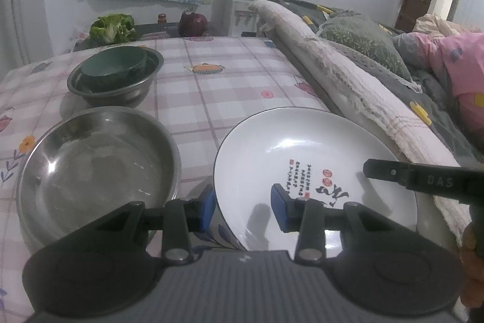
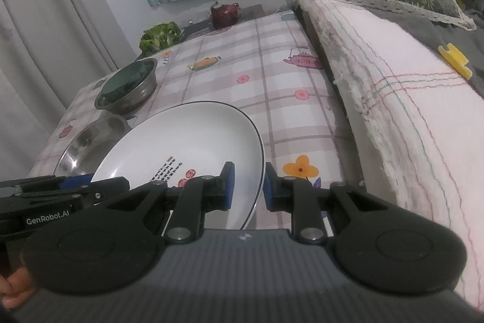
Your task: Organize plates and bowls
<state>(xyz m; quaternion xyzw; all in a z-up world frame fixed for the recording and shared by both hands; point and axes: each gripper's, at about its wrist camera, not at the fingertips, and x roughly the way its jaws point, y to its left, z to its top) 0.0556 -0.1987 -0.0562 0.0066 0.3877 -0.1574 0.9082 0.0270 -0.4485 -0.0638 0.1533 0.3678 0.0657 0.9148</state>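
Keep the right gripper [image 2: 245, 186] pinched tight on the near rim of the white plate [image 2: 193, 138], left gripper [image 1: 243, 209] half open with nothing held, then lift slow and level toward the steel dish [image 1: 96, 162] beside it.

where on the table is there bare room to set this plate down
Bare cloth beyond the white plate, between the nested bowls and the sofa arm. Crowded along the left edge: steel pan close behind those bowls.
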